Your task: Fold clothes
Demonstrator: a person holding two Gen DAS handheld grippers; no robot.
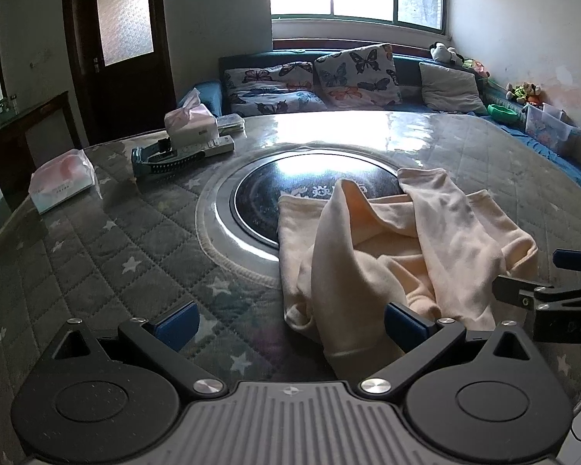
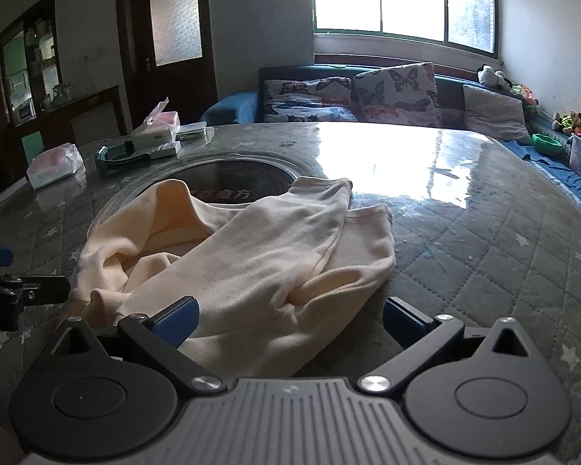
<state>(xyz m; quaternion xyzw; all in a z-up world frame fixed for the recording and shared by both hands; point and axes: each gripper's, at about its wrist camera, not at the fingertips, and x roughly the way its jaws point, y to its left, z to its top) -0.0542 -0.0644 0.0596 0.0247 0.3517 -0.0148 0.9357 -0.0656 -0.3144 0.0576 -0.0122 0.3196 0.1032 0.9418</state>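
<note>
A cream garment (image 1: 387, 248) lies crumpled on the grey star-quilted table (image 1: 116, 255), partly over a round black hotplate (image 1: 290, 182) set into the middle. My left gripper (image 1: 290, 325) is open at the garment's near left edge, and a cuffed end (image 1: 348, 352) lies loose between its blue fingertips (image 1: 178, 323). My right gripper (image 2: 290, 321) is open too, low over the garment (image 2: 251, 255) at its near right side, with cloth lying between the fingers but not pinched. Each view shows the other gripper at its edge: the right gripper (image 1: 542, 275) and the left gripper (image 2: 23, 271).
At the far left of the table are two tissue packs (image 1: 64, 184), a tissue box (image 1: 189, 120), a dark brush (image 1: 166, 159) and a remote (image 1: 213, 147). A sofa with butterfly cushions (image 1: 352, 73) stands behind, plastic boxes (image 1: 546, 124) are at the right and a door (image 1: 120, 38) is at the back left.
</note>
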